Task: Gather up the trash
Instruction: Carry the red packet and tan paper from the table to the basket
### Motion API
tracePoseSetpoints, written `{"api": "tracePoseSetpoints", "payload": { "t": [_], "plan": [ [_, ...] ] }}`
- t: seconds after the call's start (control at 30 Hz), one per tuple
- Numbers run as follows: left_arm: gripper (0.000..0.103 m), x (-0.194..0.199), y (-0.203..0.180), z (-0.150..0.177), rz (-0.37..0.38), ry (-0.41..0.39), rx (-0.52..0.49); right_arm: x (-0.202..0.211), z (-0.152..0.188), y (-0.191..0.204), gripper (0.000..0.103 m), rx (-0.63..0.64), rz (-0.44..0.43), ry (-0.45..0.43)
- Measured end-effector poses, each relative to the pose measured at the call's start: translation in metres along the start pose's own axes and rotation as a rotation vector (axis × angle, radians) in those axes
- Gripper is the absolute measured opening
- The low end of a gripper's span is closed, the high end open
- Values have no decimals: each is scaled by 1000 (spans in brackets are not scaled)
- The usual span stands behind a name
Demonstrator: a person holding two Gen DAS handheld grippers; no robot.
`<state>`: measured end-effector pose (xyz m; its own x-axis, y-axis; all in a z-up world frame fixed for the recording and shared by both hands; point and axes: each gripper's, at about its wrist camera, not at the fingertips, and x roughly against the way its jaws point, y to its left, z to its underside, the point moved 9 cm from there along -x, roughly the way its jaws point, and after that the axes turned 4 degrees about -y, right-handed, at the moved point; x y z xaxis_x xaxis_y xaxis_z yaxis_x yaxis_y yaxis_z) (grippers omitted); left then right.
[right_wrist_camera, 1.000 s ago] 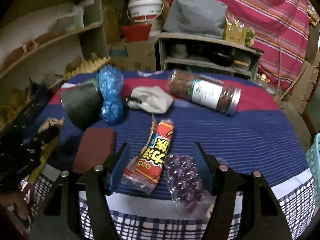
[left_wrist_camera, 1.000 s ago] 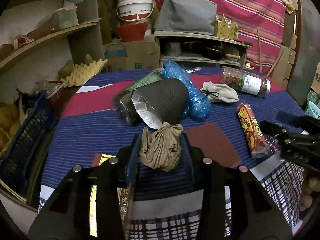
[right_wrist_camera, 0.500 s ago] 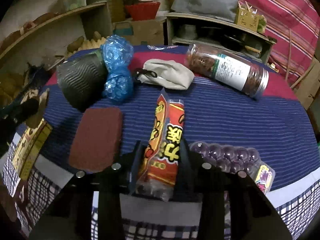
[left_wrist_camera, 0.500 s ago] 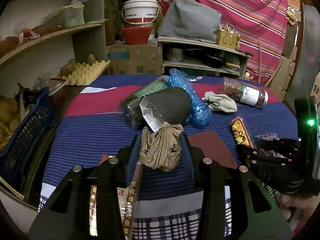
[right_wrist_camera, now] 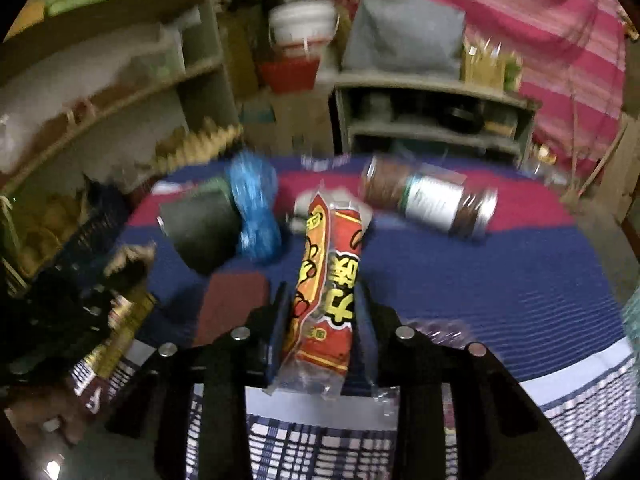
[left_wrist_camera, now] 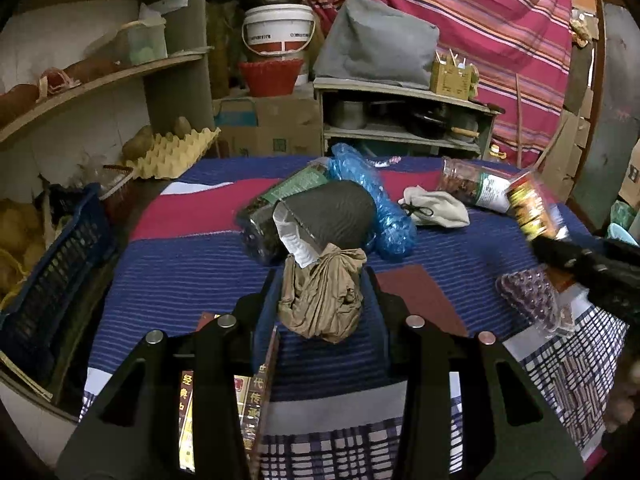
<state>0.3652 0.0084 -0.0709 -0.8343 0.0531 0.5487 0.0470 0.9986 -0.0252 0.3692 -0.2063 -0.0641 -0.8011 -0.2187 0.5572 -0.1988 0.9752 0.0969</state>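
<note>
Red snack wrapper (right_wrist_camera: 326, 280) sits pinched in the right gripper's (right_wrist_camera: 322, 320) jaws, lifted above the striped counter (right_wrist_camera: 480, 280). Left gripper (left_wrist_camera: 320, 300) jaws clamp a crumpled brown bag (left_wrist_camera: 324, 300).

A crumpled tan plastic bag (left_wrist_camera: 324, 296) is held bunched and knotted above the blue striped cloth. A red-and-orange snack wrapper (right_wrist_camera: 324, 292) is held upright, its clear crimped end lowest.
</note>
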Motion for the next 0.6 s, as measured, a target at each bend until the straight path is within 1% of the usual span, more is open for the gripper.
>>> {"api": "tracePoseSetpoints", "payload": {
  "t": [0.1,0.2,0.33,0.43,0.5,0.6],
  "plan": [
    [39,8,-4,-6,-9,-21,3,8,0,-3,32,35,33,-16],
    [39,16,-10,-12,-10,-42,-2,13,-2,-9,32,17,29,-23],
    [39,24,-19,-19,21,-58,39,23,-11,-22,33,5,42,-54],
    [39,28,-29,-24,20,-74,33,36,-15,-32,33,-14,43,-79],
    [39,30,-35,-25,27,-76,46,44,-17,-39,33,-22,40,-96],
    [39,36,-47,-28,40,-86,57,56,-17,-53,33,-25,62,-115]
  ]
}}
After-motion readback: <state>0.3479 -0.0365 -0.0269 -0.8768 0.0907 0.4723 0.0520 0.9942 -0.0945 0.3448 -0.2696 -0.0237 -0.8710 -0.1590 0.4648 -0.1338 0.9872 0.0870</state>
